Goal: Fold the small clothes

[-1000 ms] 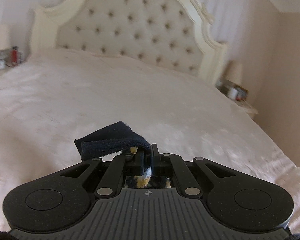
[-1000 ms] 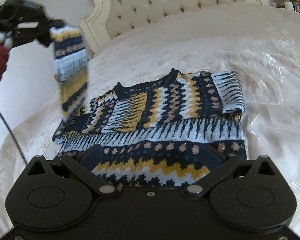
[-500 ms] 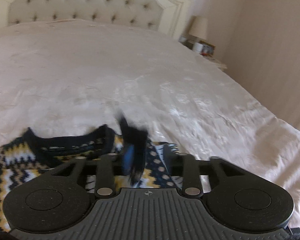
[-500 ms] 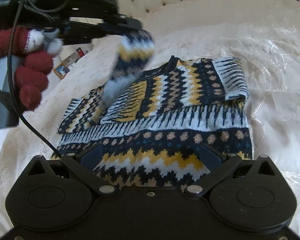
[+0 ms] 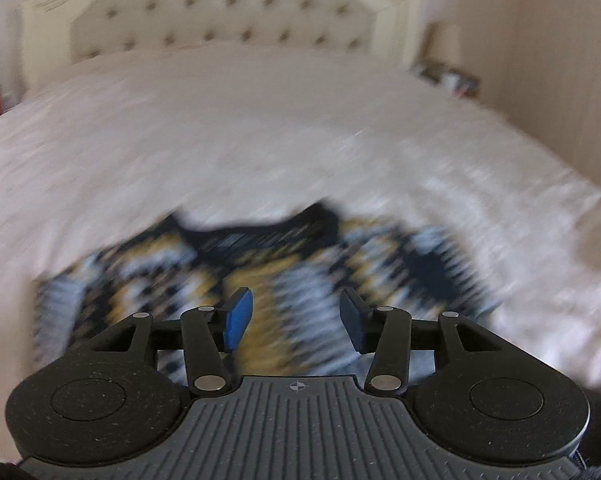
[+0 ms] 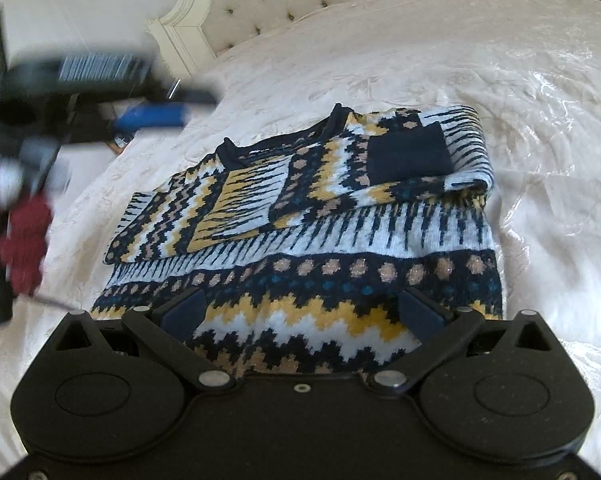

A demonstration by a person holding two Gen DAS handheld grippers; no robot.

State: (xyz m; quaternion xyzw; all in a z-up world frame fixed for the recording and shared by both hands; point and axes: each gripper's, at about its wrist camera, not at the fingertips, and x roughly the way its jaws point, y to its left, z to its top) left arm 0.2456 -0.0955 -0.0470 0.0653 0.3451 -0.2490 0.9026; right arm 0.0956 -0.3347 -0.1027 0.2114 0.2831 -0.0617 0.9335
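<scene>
A small knitted sweater [image 6: 308, 216] in navy, yellow and white lies flat on the white bed, both sleeves folded across its chest; the navy cuff [image 6: 408, 156] of one sleeve rests at its right shoulder. In the left wrist view the sweater [image 5: 284, 264] is blurred below my left gripper [image 5: 296, 316], which is open and empty above it. That gripper [image 6: 152, 114] also shows blurred at the left of the right wrist view, off the sweater. My right gripper [image 6: 304, 312] is open and empty over the sweater's hem.
The bed [image 6: 540, 80] has a tufted cream headboard [image 5: 220, 12]. Nightstands with small items stand at both sides of the bed [image 5: 448, 80]. A beige wall [image 5: 540, 60] runs along the right. A hand in a red glove [image 6: 24, 240] holds the left gripper.
My left gripper carried the sleeve over the sweater, opened and let it go. The sleeve now lies folded across the chest, and the left gripper has drawn back to the left. The right gripper stayed.
</scene>
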